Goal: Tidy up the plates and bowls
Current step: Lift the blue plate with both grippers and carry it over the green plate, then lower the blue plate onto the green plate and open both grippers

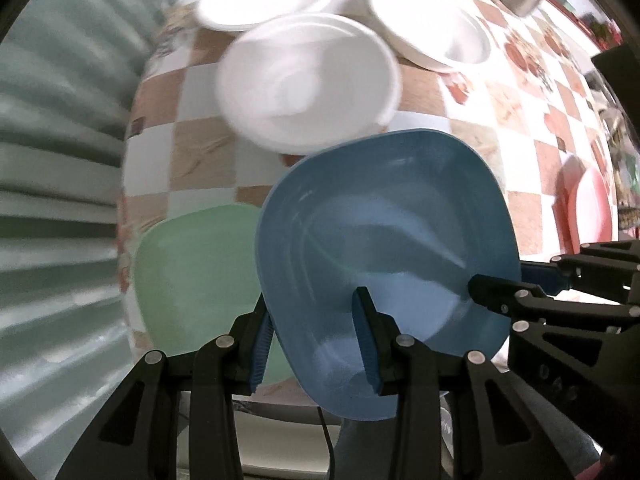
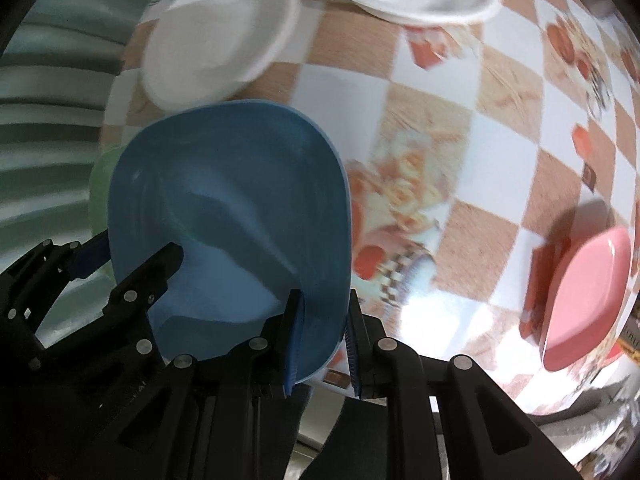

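Both grippers, left (image 1: 316,340) and right (image 2: 324,344), are clamped on one squarish blue plastic plate (image 1: 384,248).
It is held above a checkered tablecloth (image 2: 460,160).

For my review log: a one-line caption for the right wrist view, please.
Both grippers, right gripper and left gripper, clamp the blue plate above the checkered tablecloth.

Lifted plate (image 1: 384,240) above table (image 1: 192,152), beside second plate (image 1: 192,280).
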A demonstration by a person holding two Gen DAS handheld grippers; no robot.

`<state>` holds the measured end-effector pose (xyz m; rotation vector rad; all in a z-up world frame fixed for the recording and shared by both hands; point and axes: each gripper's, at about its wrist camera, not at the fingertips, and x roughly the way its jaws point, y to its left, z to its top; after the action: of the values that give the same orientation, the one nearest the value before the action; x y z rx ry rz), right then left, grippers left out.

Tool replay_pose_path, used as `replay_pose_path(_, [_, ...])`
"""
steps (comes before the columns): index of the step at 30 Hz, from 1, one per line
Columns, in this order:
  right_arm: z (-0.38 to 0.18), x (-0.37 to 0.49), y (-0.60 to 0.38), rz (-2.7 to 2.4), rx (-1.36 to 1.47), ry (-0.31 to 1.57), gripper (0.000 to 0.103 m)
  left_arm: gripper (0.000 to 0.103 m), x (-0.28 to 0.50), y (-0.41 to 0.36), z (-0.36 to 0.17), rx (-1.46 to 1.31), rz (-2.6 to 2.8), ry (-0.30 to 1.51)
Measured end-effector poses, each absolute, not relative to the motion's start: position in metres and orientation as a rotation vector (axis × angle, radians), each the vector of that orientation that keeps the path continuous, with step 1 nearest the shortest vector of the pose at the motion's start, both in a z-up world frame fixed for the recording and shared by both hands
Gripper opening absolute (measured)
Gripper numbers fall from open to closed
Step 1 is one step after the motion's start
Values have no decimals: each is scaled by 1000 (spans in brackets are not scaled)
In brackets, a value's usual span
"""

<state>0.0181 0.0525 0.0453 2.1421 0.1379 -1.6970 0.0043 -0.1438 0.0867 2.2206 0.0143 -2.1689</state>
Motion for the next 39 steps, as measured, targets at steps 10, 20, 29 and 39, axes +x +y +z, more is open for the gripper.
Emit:
replay_pose_path(10, [55,31,-4,-1594,2108,185,22,42,34,-217,118,2154,-2118,24])
replay_pose_path(20, [52,65,-75,-1499,2066,272,22,42,56,-273,120,2143,-2058,48])
replay_pose_path(29, [31,71,-108,-1433,2119,261,22,42,58,-283,99,2165,-2020,33])
replay_pose_path(39, [-12,72,-87,-1404,2153,256,22,50,59,-262,85,2167,-1992,67])
